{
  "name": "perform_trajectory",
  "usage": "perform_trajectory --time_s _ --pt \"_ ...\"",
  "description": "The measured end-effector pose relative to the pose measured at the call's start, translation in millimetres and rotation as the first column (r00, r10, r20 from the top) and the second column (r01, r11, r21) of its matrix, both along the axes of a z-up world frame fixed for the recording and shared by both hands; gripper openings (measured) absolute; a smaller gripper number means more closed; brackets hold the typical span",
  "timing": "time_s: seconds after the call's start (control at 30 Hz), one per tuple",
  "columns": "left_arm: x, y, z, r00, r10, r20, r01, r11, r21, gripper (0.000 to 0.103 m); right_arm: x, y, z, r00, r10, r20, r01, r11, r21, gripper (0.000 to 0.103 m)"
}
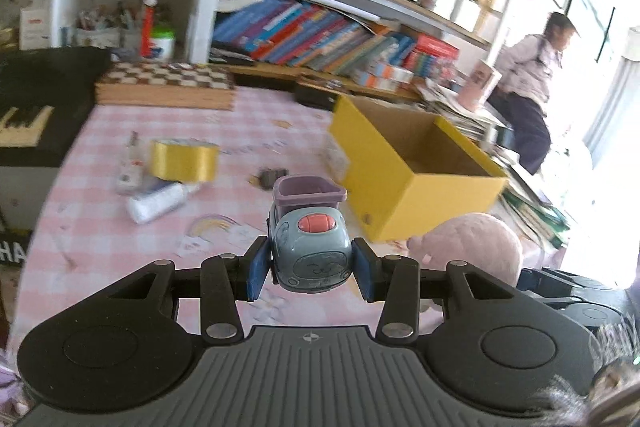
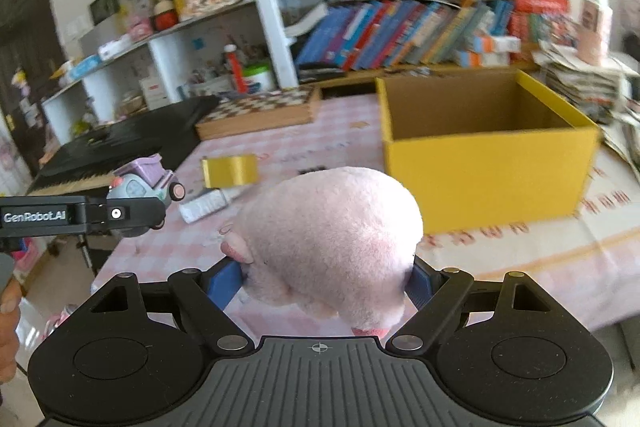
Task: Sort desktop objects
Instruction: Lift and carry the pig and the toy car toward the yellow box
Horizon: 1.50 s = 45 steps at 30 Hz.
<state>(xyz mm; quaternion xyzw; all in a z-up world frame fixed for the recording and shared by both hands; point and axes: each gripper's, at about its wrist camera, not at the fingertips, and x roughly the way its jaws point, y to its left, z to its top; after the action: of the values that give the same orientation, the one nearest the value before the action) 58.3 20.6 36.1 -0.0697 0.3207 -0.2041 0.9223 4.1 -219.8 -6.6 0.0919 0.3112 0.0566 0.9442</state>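
The left hand-held gripper (image 1: 312,267) was clamped on a small grey-blue toy truck (image 1: 310,245) with a purple tub on its back, the blue pads (image 1: 258,269) pressing both sides of the cab. The truck was held in the air above the table (image 1: 100,227), which wore a pink checked cloth. The right hand-held gripper (image 2: 326,277) was clamped on a pink plush toy (image 2: 328,239), which bulged out well past the pads and hid most of them. It too was off the cloth.

Ahead of both stood an open yellow box (image 2: 486,171), its brown inside showing nothing I could make out. On the cloth to the left lay a roll of gold tape (image 1: 184,161), with a white tube (image 1: 158,203) just beside it and partly under it. A chessboard (image 1: 168,83) sat at the far edge, below crowded bookshelves (image 1: 320,31).
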Motion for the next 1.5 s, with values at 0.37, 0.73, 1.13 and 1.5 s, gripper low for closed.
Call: perform_trajectory --time_s 0.37,0.73,1.13,1.5 --pt "-20 -39 -5 0.988 -0.156 -0.016 0.156 0.988 -0.017 0.041 -46 -28 -6 0.989 -0.144 -0.034 0.143 0.989 -0.033 0.084" --pt "-20 -63 -3 0.968 -0.249 -0.004 0.249 0.968 0.013 0.041 -57 -43 -6 0.974 -0.224 -0.041 0.223 0.974 -0.027 0.084" --pt "-16 -64 -8 0.965 -0.263 -0.003 0.263 0.965 0.003 0.041 -49 -47 -1 0.971 -0.236 -0.036 0.234 0.971 -0.05 0.084" --pt "-6 -74 -5 0.957 -0.29 0.011 0.29 0.957 -0.003 0.041 -47 -54 0 0.966 -0.256 -0.043 0.253 0.966 -0.056 0.084"
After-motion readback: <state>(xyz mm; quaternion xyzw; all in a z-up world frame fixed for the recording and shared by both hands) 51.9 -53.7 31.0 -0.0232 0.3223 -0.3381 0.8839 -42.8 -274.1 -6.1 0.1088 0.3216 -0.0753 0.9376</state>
